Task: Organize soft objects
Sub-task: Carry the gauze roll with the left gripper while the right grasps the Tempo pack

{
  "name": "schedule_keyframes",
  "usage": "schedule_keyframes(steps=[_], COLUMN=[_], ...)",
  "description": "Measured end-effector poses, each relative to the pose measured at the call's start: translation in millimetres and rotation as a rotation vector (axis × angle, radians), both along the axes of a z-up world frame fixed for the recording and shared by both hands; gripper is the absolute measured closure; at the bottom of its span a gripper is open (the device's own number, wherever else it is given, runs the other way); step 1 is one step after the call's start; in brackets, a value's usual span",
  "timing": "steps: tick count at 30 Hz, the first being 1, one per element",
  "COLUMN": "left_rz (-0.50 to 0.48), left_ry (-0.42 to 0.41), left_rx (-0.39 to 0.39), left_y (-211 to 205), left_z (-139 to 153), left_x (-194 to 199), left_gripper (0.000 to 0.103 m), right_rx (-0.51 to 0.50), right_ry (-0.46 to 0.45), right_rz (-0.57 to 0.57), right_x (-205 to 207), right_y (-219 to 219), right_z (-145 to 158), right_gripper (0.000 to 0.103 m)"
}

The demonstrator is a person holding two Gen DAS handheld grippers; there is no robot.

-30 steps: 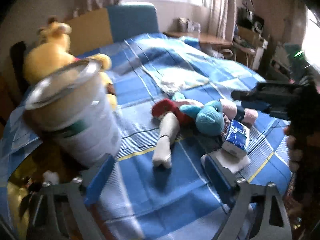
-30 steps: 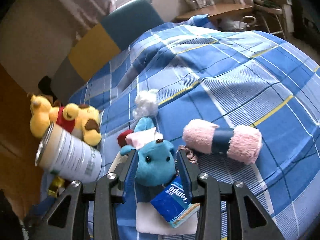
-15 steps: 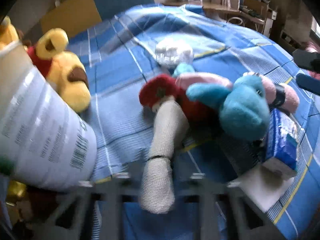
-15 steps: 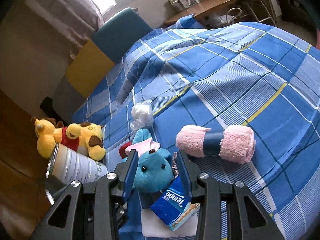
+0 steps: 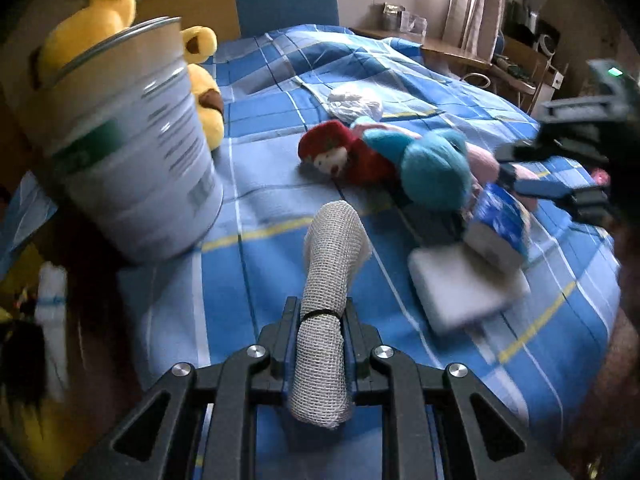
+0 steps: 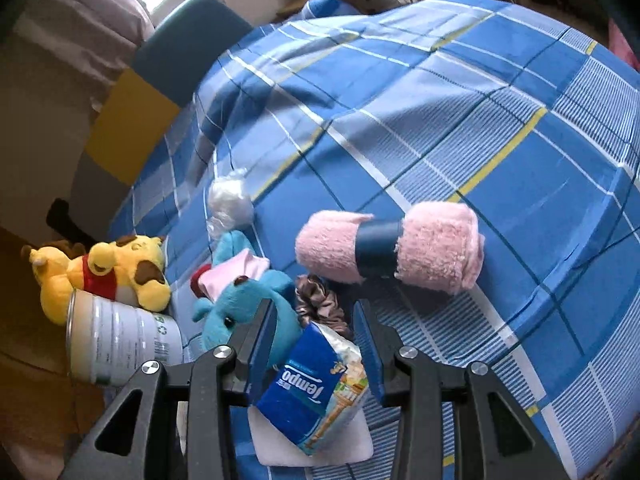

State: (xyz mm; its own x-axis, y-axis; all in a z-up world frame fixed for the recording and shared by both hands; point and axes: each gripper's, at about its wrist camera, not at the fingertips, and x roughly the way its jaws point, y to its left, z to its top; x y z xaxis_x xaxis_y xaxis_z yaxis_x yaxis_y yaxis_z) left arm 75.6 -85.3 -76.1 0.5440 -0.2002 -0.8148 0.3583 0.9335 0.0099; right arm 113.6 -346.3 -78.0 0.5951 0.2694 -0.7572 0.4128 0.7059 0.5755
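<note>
My left gripper (image 5: 320, 312) is shut on a rolled grey-white cloth (image 5: 330, 280) and holds it above the blue checked bedspread (image 5: 256, 264). My right gripper (image 6: 314, 312) is open, its jaws on either side of a blue tissue pack (image 6: 316, 392) lying on a white pad (image 6: 352, 444). A turquoise plush (image 6: 248, 300) and a brown scrunchie (image 6: 320, 304) lie just beyond the fingers. A rolled pink towel (image 6: 388, 248) with a dark band lies further right. A red-haired doll (image 5: 340, 152) lies beside the turquoise plush (image 5: 436, 168).
A large tin can (image 5: 128, 148) stands at the left bed edge, with a yellow bear plush (image 6: 108, 268) behind it. A crumpled white plastic bag (image 6: 230, 204) lies further back. A blue and yellow headboard (image 5: 256, 4) and desks stand beyond the bed.
My left gripper closed on the rolled cloth and lifted it off the bed. My right gripper shifted from around the turquoise plush to over the tissue pack.
</note>
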Motion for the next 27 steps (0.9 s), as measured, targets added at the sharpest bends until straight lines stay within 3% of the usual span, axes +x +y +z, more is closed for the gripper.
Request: schedule_keyframes(steps=[4, 9, 15, 21, 27], left_rz=[-0.003, -0.019, -0.01, -0.013, 0.014], left_ry=[-0.015, -0.043, -0.056, -0.066, -0.022], left_rx=[0.011, 0.003, -0.033, -0.036, -0.044], left_y=[6, 12, 19, 20, 25], left_z=[-9, -9, -14, -17, -27], left_x=[-20, -30, -30, -30, -26], left_gripper=[0.084, 0.083, 0.083, 0.083, 0.08], right_rx=[-0.002, -0.08, -0.122, -0.1, -0.237], right_ry=[0.033, 0.063, 0.09, 0.151, 0.155], right_rz=[0.042, 0.05, -0.008, 0.018, 0.1], right_x=[3, -5, -26, -14, -3], right_y=[8, 21, 25, 42, 59], right_z=[-5, -1, 3, -13, -13], right_gripper=[0.059, 0.038, 0.027, 0.027, 0.036])
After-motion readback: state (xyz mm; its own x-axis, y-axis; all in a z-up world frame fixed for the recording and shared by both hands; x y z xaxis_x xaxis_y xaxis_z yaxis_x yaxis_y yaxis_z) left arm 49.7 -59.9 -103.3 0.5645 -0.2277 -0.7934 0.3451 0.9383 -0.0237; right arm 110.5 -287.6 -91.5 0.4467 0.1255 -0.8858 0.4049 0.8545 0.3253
